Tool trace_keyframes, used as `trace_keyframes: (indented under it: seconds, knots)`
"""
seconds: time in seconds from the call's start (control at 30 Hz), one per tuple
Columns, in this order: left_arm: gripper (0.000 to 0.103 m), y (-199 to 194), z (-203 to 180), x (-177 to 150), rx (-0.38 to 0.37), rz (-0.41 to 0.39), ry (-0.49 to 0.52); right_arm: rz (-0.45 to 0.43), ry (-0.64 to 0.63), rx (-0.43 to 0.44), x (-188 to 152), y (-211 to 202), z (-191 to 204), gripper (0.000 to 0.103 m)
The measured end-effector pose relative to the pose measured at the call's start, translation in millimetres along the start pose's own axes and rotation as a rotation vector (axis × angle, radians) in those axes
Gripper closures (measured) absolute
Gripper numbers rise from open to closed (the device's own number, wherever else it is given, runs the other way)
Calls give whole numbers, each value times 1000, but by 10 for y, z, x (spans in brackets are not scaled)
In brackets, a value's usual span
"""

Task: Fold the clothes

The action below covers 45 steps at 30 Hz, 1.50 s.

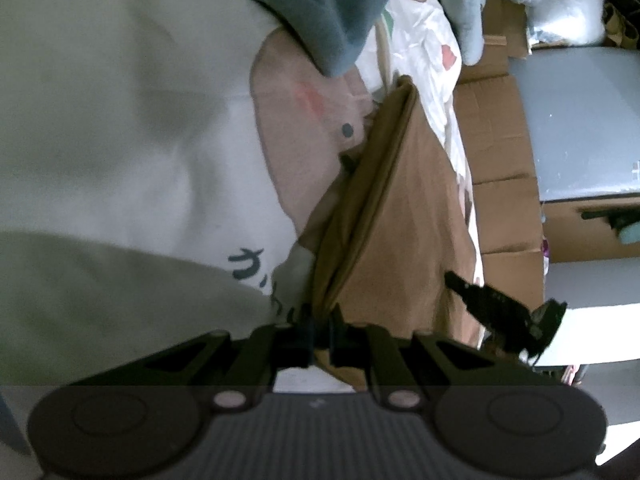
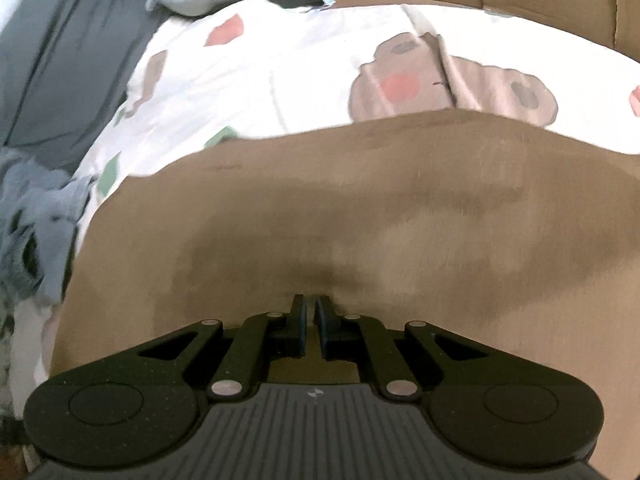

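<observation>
Brown garment lying partly folded on a white, bear-printed bedsheet. Left gripper with jaws pinched on the garment's folded edge, layers raised into a ridge. Right gripper with jaws nearly together, nipping the brown cloth at its near edge. Grey clothing heaped beside; cardboard boxes beyond the bed.
</observation>
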<state>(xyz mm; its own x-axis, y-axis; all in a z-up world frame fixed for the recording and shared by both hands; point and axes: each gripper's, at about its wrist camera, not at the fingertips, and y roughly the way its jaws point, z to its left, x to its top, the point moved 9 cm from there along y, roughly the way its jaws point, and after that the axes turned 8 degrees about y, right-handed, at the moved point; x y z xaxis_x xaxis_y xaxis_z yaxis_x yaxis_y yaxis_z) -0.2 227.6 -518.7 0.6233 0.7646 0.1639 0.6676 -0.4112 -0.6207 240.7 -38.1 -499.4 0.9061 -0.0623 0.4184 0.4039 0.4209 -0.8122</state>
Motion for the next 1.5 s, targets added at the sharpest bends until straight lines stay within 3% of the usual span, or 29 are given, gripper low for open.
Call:
trace_keyframes:
  seconds: [0.47, 0.73, 0.97, 1.1, 1.27, 1.5]
  knots:
    - [96, -62, 26, -9, -21, -9, 9, -45, -65, -80, 525, 279, 59, 92]
    - [96, -148, -119, 6, -21, -24, 34, -82, -13, -114, 794, 375, 14, 92]
    - [96, -229, -396, 16, -27, -60, 40, -78, 26, -82, 861, 301, 14, 89]
    - [96, -204, -654, 104, -39, -64, 75, -88, 29, -62, 855, 69, 35, 65]
    - [96, -151, -923, 194, -24, -49, 117, -81, 9, -37, 801, -290, 105, 64]
    - [96, -47, -1292, 232, -33, -18, 190, -78, -18, -4, 624, -727, 219, 56]
